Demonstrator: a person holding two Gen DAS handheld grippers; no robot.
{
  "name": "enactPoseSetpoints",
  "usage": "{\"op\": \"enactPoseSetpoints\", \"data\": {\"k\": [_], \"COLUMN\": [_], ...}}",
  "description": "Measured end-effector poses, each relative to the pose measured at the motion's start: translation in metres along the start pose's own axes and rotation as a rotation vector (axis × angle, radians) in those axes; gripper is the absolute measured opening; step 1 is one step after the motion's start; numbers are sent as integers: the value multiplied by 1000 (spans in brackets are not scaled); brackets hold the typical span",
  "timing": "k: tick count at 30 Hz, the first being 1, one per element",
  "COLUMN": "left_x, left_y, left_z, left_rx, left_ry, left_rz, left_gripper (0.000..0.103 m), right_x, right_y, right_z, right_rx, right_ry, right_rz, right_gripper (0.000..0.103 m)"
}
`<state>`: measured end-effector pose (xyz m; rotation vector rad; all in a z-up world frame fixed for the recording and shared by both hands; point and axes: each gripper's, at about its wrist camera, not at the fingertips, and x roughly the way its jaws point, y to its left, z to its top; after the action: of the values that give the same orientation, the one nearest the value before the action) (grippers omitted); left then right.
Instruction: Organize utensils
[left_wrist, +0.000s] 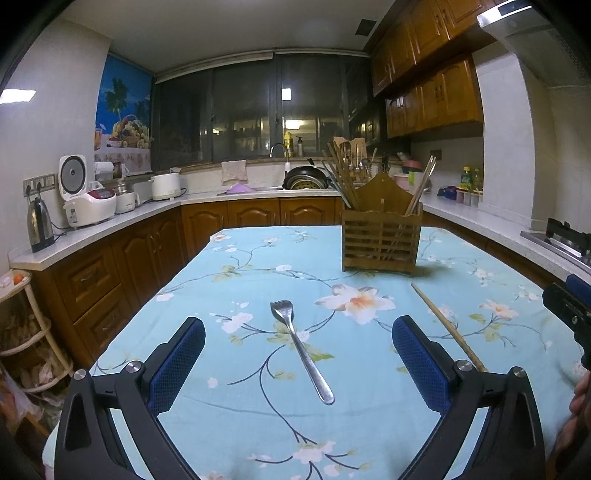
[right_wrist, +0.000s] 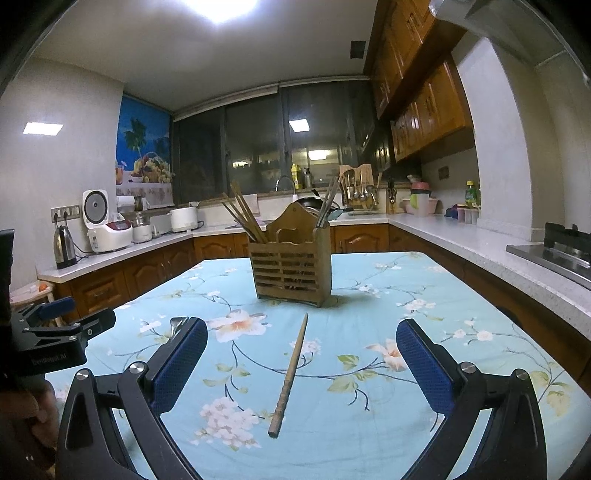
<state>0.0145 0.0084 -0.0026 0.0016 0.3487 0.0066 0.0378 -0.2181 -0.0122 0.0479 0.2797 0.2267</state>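
The desk (left_wrist: 480, 295), draped in a pale blue floral cloth, fills the lower half of both views, with kitchen counters curving round behind it. Next in size is the wooden utensil holder (left_wrist: 380, 242), standing upright just right of centre in the left wrist view and at mid-frame in the right wrist view (right_wrist: 290, 271); chopsticks already lean out of its compartments. The left gripper (left_wrist: 298, 334) hangs low over the cloth with its blue-padded fingers (left_wrist: 181, 363) spread wide and nothing between them but air — the metal fork (left_wrist: 301, 349) lies flat on the desk in that gap, tines pointing away toward the holder. The right gripper (right_wrist: 301, 338) is likewise spread wide and empty, framing a single wooden chopstick (right_wrist: 290, 376) that lies loose on the cloth, its thin tip toward the holder and its thick carved end near the bottom of the frame. Judging by this, the step in hand is the approach before a pick-up: both utensils lie untouched. The next move likely calls for lowering the fingers to straddle each slim handle, closing squarely across it, then lifting and tipping it upright into a compartment.
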Motion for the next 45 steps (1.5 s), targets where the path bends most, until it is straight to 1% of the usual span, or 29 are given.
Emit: {"op": "enactPoseSetpoints", "data": {"k": [17, 45], "left_x": [-1, -1], "left_y": [-1, -8], "left_z": [2, 0], "left_rx": [-15, -4], "left_ry": [9, 12], "left_rz": [-1, -6], "left_gripper": [101, 101], "right_x": [0, 1], "right_y": [4, 6], "right_z": [2, 2], "right_rx": [2, 18], "right_ry": [1, 13], "right_rz": [8, 13], "right_gripper": [103, 103]}}
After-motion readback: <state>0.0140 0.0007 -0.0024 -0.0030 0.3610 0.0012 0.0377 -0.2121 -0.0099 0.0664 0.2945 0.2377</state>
